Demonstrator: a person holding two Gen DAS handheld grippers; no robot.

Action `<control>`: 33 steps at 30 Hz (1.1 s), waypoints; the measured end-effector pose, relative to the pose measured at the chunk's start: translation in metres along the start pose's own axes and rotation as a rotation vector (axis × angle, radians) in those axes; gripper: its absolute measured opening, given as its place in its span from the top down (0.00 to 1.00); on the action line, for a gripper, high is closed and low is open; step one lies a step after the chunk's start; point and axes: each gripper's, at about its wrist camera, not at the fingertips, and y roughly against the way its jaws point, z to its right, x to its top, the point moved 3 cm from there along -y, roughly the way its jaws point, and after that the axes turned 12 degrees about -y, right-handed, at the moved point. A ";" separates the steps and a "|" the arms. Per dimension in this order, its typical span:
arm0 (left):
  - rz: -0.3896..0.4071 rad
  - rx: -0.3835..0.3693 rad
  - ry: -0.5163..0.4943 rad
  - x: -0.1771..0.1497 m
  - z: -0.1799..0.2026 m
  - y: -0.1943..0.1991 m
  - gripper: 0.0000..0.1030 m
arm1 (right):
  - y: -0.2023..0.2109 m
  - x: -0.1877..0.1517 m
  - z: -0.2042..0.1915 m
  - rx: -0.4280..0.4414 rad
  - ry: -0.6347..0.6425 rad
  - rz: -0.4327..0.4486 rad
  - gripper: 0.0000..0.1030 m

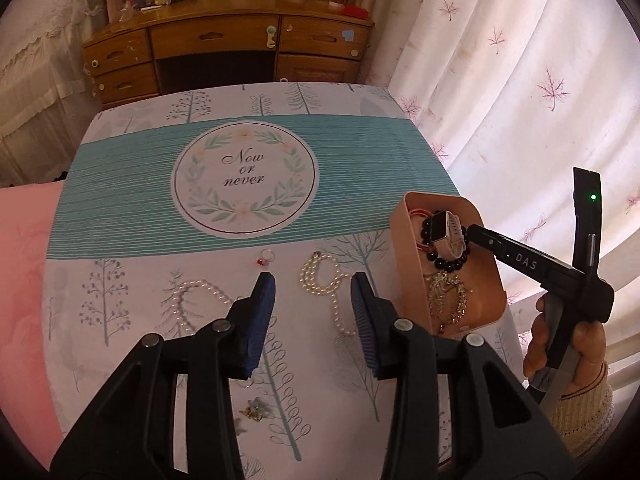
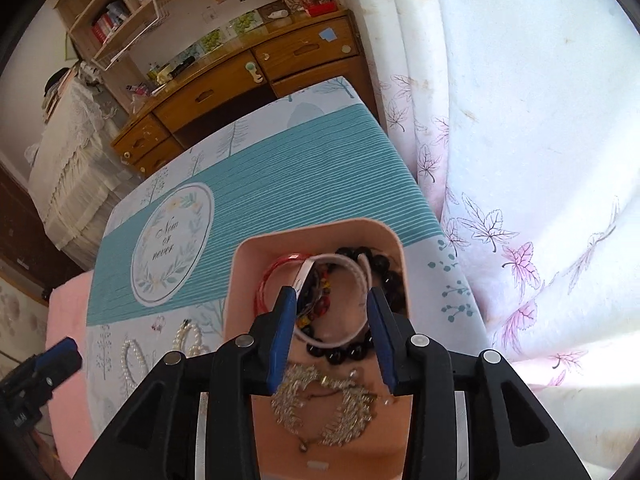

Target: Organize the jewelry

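A: What covers the table?
B: A white cloth (image 1: 120, 320) with teal stripes and printed trees; two white pearl strands (image 1: 320, 280) lie on it.
A: And the grippers?
B: The left gripper (image 1: 312, 320) hangs above the pearls, jaws parted and empty. The right gripper (image 2: 330, 332) is open over the pink rectangular tray (image 2: 240, 280), where the pale-strapped watch (image 2: 352, 268) rests on dark beads.

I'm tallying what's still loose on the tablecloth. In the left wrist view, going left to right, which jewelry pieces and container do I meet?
Single pearl strand → small ring with red stones → looped pearl necklace → pink box already holding jewelry.
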 end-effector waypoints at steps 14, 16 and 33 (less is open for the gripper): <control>-0.004 0.109 0.084 -0.083 -0.038 0.053 0.65 | 0.064 -0.090 -0.069 0.106 0.169 -0.016 0.64; -0.014 0.115 0.102 -0.097 -0.044 0.057 0.65 | 0.072 -0.104 -0.072 0.116 0.187 -0.025 0.64; -0.087 0.096 0.170 -0.130 -0.081 0.039 0.65 | 0.060 -0.142 -0.122 0.099 0.393 -0.142 0.64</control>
